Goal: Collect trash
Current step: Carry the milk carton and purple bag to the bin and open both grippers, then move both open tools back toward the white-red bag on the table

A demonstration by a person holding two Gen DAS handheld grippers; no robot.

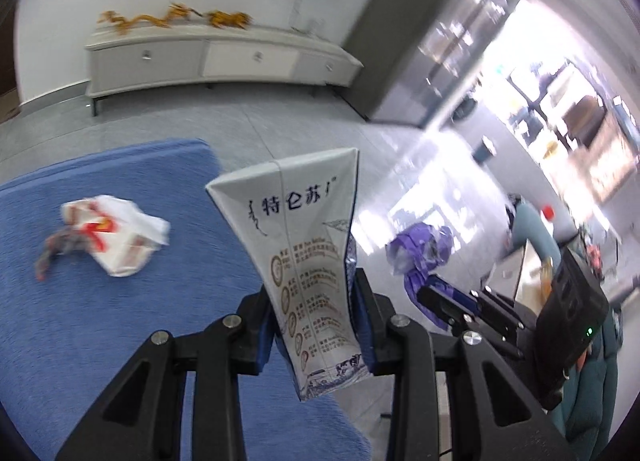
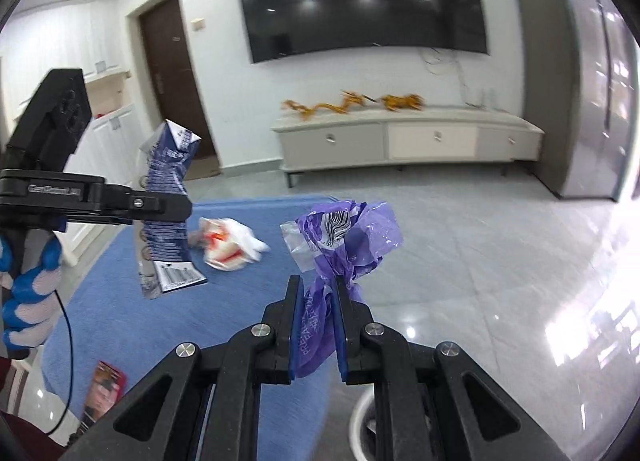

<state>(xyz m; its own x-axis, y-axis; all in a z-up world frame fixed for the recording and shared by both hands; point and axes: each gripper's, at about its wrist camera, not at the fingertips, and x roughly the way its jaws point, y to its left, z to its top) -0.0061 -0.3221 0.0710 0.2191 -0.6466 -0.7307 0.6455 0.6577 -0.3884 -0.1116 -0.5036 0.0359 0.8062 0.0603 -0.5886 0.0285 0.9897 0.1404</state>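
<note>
— Closest up, what has the left claw [image 1: 316, 313] got?

— Its jaws are pressed onto a squashed milk carton [image 1: 308, 257], held upright above the blue rug [image 1: 120, 321]. Far left on that rug lies a crumpled white wrapper [image 1: 116, 233].

— And to the right?

— Over there the right claw [image 2: 318, 325] is closed around a crumpled purple bag [image 2: 344, 237], lifted over the rug's right edge and the grey tiled floor [image 2: 480, 261].

Paper, plastic, pile and polish.
Printed paperboard carton [image 1: 304, 261], crinkly glossy purple plastic wrapper [image 2: 344, 237], matt fuzzy blue rug [image 1: 120, 301], mirror-glossy floor tiles [image 2: 500, 261], matt black plastic fingers [image 2: 348, 321].
</note>
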